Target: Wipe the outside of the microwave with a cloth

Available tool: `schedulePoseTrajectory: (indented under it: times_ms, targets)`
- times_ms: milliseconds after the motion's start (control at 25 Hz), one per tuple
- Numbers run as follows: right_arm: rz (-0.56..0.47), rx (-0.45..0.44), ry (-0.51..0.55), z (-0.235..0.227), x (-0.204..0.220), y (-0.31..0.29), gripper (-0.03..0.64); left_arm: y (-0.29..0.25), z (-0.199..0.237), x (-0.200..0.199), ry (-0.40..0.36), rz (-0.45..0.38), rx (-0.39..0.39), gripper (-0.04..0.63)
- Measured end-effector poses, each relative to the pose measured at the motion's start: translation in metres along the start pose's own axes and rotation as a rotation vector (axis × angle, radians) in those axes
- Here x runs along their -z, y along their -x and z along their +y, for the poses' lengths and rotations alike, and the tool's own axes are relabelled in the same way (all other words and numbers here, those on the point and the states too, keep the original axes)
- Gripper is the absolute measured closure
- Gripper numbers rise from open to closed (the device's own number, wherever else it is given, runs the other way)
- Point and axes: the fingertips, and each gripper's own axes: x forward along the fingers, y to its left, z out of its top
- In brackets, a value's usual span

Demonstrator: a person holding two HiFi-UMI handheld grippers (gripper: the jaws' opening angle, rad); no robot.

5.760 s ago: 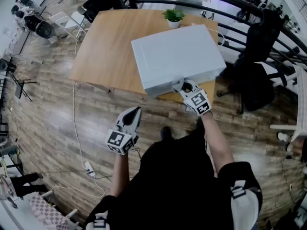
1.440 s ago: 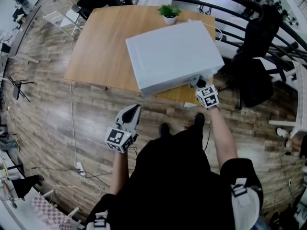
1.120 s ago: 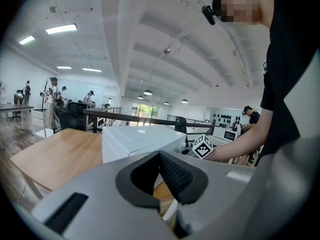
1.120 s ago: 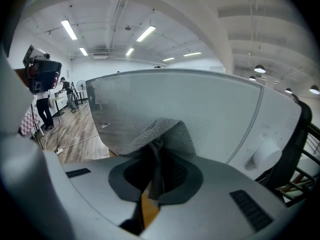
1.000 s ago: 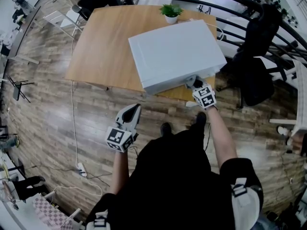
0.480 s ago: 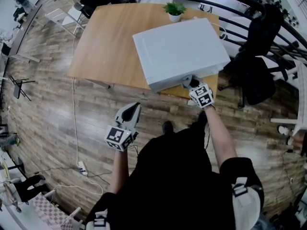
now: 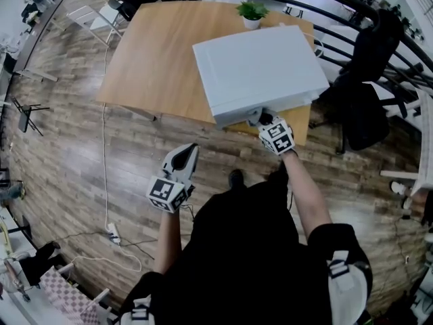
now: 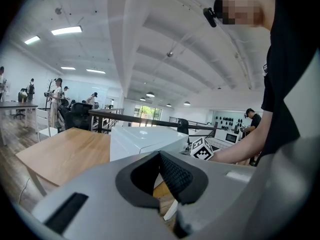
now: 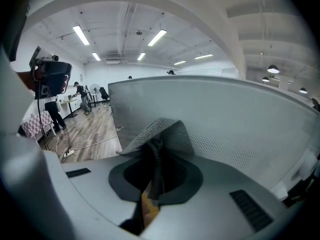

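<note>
A white microwave [image 7: 264, 63] stands on the near right part of a wooden table [image 7: 155, 59]. My right gripper [image 7: 256, 117] is shut on a grey cloth [image 9: 161, 133] and presses it against the microwave's front face [image 9: 225, 119], left of the middle of its lower edge. In the right gripper view the cloth bunches between the jaws. My left gripper [image 7: 190, 152] hangs over the floor in front of the table, well short of the microwave [image 8: 145, 138], shut with nothing in it.
A small potted plant [image 7: 252, 12] stands behind the microwave. A black office chair [image 7: 365, 114] and a curved black railing [image 7: 379, 42] are to the right. A cable [image 7: 106, 175] and power strip [image 7: 112, 234] lie on the wooden floor at left.
My right gripper has slid the cloth leftward along the microwave's front, from its right corner toward the middle. The left gripper has stayed where it was.
</note>
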Motion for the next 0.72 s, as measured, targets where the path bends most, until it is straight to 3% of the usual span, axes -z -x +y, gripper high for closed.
schedulePoseTrajectory:
  times_ms: [720]
  targets:
    - [-0.022,-0.119,0.044,0.062,-0.021,-0.032,0.600,0.022,0.013,0.011,0.021,-0.017,-0.062,0.595]
